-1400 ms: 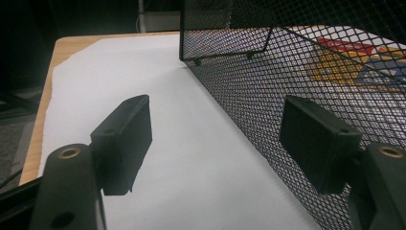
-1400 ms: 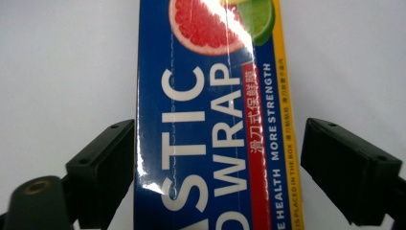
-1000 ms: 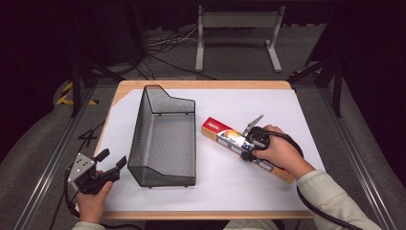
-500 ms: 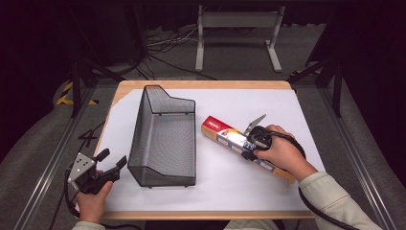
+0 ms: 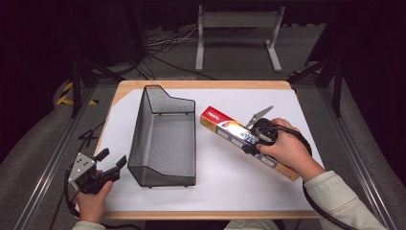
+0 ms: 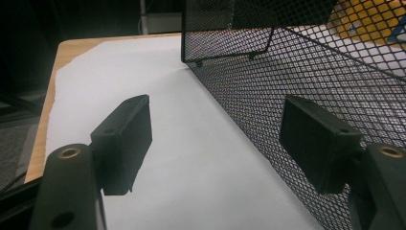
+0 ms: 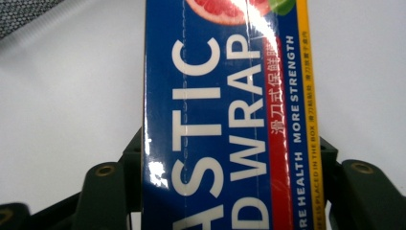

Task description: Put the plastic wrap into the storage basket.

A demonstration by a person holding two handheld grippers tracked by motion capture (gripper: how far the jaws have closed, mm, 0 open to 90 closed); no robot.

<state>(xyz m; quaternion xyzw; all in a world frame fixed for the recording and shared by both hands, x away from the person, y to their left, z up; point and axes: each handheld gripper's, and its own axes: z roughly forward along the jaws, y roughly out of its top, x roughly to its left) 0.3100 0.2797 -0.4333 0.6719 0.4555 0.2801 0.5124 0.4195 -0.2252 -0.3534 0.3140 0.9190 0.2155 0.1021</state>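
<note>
**High view: plastic wrap box between the right jaws, left gripper idle by the basket**

High view shows a long plastic wrap box [image 5: 230,131] lying slantwise on the white sheet [image 5: 230,182] that covers the table [image 5: 201,85], just right of a black mesh basket [image 5: 165,139]. The right gripper [image 5: 253,142] sits over the box's middle, held by the person's right hand [image 5: 282,146].

Right gripper view has its jaws set against both long sides of the box, pinching it. The blue face reads "…ASTIC WRAP" in large white letters; a red strip carries Chinese characters, then "MORE HEALTH MORE STRENGTH"; a yellow edge bears smaller print ending "PLACED IN THE BOX". A grapefruit slice is pictured above.

The left gripper [image 5: 110,165] rests at the table's near left corner, jaws spread with nothing between, beside the basket.
</note>
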